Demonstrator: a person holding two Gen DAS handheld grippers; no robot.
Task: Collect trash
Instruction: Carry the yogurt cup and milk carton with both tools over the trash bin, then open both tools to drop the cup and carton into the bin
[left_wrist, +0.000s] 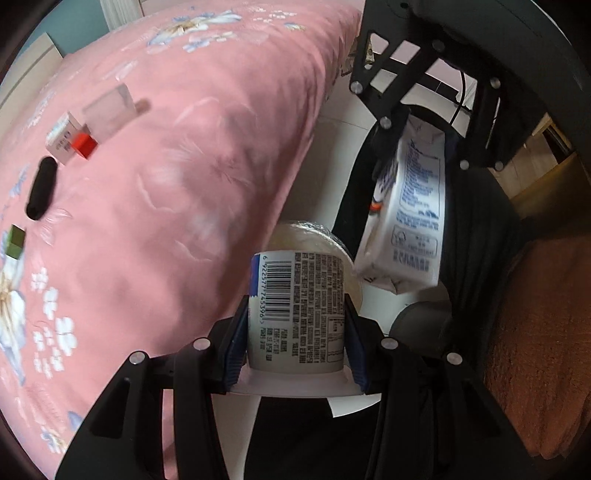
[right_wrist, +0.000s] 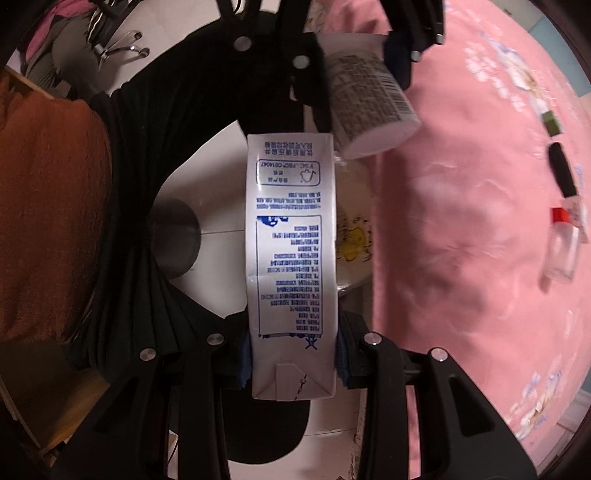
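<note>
Left gripper (left_wrist: 297, 338): fingers clenched on a white yogurt cup (left_wrist: 297, 310), base pointing away. Right gripper (right_wrist: 293, 356): fingers clamp a milk carton (right_wrist: 291, 258) at its folded end.

**Cup and carton held over the floor**

A white cup (left_wrist: 295, 310) with a barcode label is sitting rim-first between the left tongs (left_wrist: 295, 343). A white, blue-printed carton (right_wrist: 291, 266) is hanging lengthwise, clamped in the right tongs (right_wrist: 293, 358).

Pink bed (left_wrist: 177, 206) crowds one side, black bag rim (right_wrist: 125, 206) other; bag mouth open btwn
</note>
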